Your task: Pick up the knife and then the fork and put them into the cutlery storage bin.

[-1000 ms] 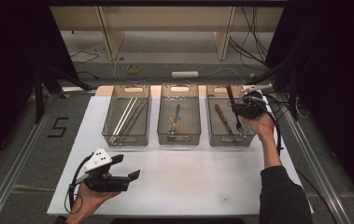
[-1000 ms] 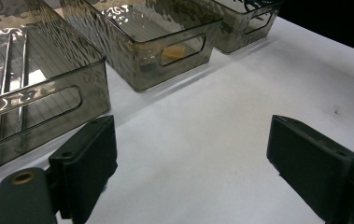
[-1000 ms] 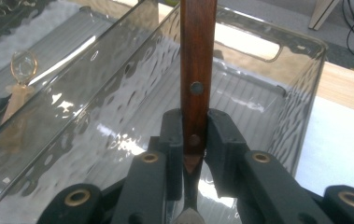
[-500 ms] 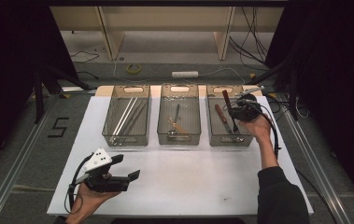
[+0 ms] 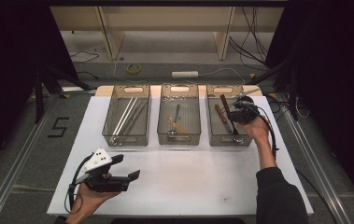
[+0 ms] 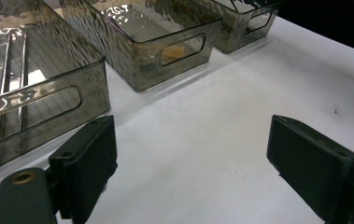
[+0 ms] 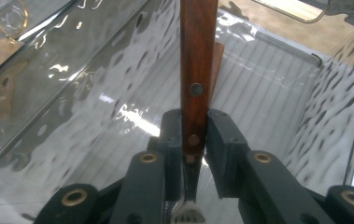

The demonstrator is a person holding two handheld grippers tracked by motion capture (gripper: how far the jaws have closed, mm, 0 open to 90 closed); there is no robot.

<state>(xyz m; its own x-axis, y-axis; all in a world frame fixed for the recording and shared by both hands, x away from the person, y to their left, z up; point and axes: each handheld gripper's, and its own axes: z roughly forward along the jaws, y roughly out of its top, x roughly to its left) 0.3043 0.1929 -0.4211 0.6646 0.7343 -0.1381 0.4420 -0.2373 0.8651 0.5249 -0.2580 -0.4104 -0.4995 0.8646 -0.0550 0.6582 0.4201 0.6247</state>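
Right gripper [image 7: 194, 140] clamps wooden-handled utensil [image 7: 198, 56] inside right bin [image 7: 333, 102].

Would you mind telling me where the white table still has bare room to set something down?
The widest bare patch is the white table in front of the three bins, between the left gripper and the sleeve at the right. A narrow bare strip runs left of the left bin. It is crowded at the right bin, where the right gripper holds a wooden-handled utensil.
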